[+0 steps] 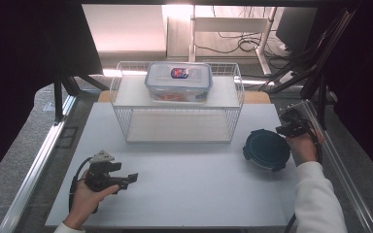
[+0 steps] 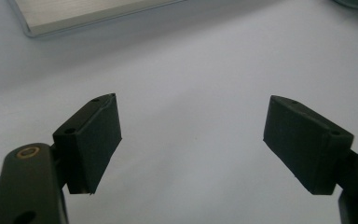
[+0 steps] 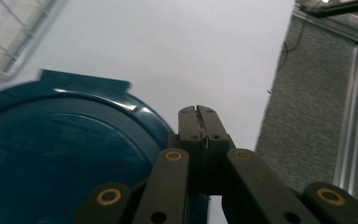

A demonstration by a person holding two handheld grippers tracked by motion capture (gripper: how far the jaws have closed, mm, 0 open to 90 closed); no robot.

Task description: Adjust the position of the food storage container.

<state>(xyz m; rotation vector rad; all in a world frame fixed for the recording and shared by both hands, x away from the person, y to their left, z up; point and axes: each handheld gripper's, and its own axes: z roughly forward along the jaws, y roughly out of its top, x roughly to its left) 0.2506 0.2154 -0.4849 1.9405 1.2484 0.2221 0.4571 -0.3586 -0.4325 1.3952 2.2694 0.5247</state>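
lies flat near the table's [image 1: 184, 194] right edge, lid up: round dark-blue container [image 1: 267, 149], no long axis, one latch tab toward the wire basket [image 1: 177, 104]. clenched empty just beside its right rim, right tool [image 1: 291, 130]. released over open table at front left, left tool [image 1: 126, 179].

Lid [image 3: 60, 154]: cut off by the left and bottom edges of the right gripper view, its near part hidden behind the right gripper [image 3: 198, 110]. Basket [image 3: 9, 32]: just a corner, up-left of that gripper. Box [image 1: 178, 81] contents: blurred through the wall. Ahead of the left gripper [image 2: 193, 140], a pale slab [image 2: 84, 14] cut by the top edge.
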